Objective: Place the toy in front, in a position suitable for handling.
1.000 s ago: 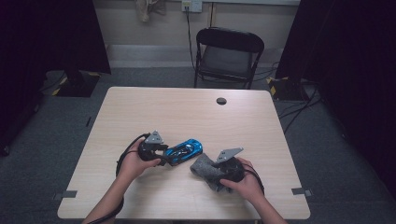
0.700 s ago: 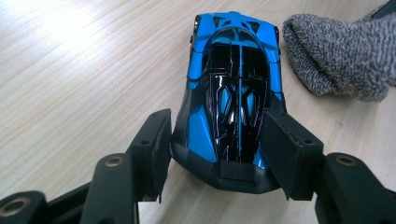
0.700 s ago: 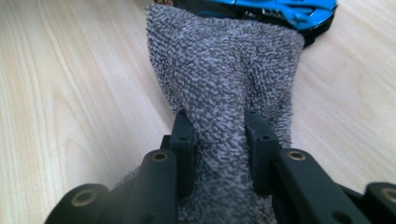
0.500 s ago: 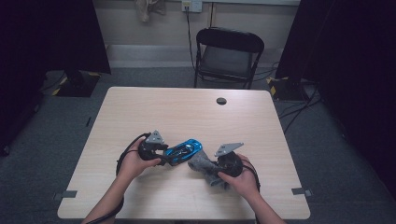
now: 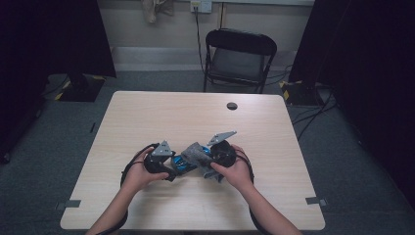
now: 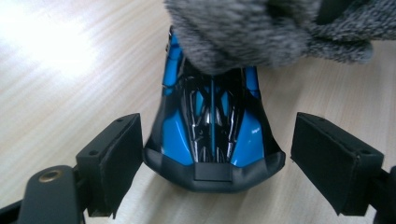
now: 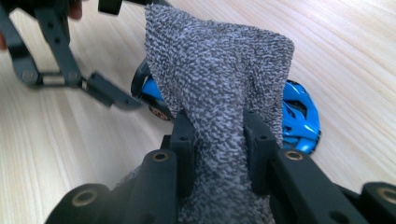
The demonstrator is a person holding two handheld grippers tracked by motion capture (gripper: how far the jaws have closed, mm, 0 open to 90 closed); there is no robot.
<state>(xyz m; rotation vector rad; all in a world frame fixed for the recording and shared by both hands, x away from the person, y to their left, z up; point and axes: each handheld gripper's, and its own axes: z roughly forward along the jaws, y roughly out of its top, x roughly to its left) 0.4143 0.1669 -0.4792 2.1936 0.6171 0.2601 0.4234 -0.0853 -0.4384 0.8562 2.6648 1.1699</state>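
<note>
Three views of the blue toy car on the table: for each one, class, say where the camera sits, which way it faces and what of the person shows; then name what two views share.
High view: above the person's side, facing forward and down on the table; forearms, hands, both grippers.
Left gripper view: on the left gripper, looking along its open jaws, which have just been opening, beside the toy car.
Right gripper view: on the right gripper, shut on the grey cloth.
Shared: car and cloth.

Toy car (image 5: pixel 182 165) on table (image 5: pixel 186 117) near front edge; cloth (image 5: pixel 196 152) draped over it.
</note>
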